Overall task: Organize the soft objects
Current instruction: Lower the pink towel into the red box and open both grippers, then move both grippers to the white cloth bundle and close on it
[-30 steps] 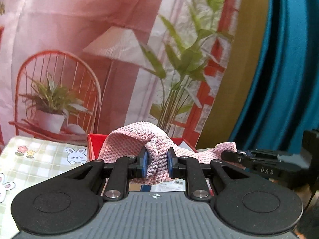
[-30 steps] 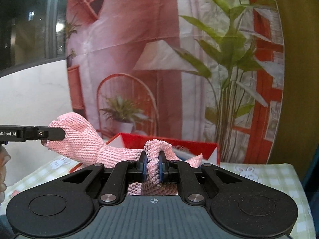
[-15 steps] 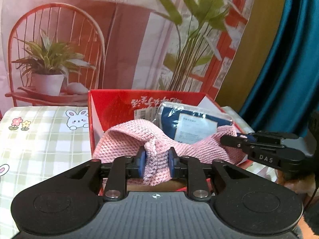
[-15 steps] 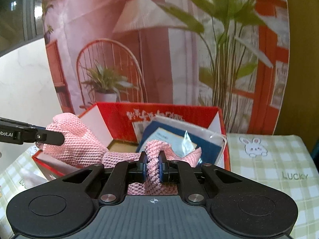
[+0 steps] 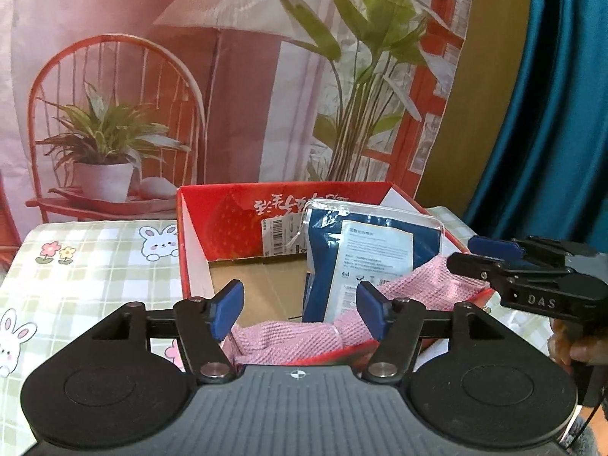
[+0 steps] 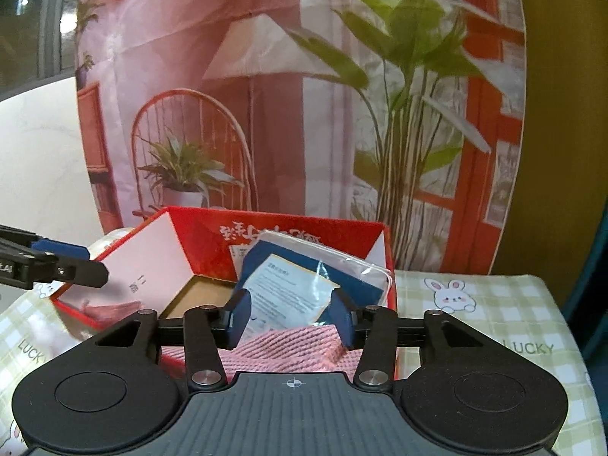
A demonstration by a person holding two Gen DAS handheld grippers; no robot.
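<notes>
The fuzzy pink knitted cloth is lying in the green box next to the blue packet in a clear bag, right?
Not quite: the box is red cardboard, not green, as the left wrist view shows. The rest holds: the pink knitted cloth lies in it, draped along the near edge, beside the blue packet in a clear plastic bag.

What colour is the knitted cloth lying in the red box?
Pink knitted cloth, clearest in the left wrist view.
</notes>
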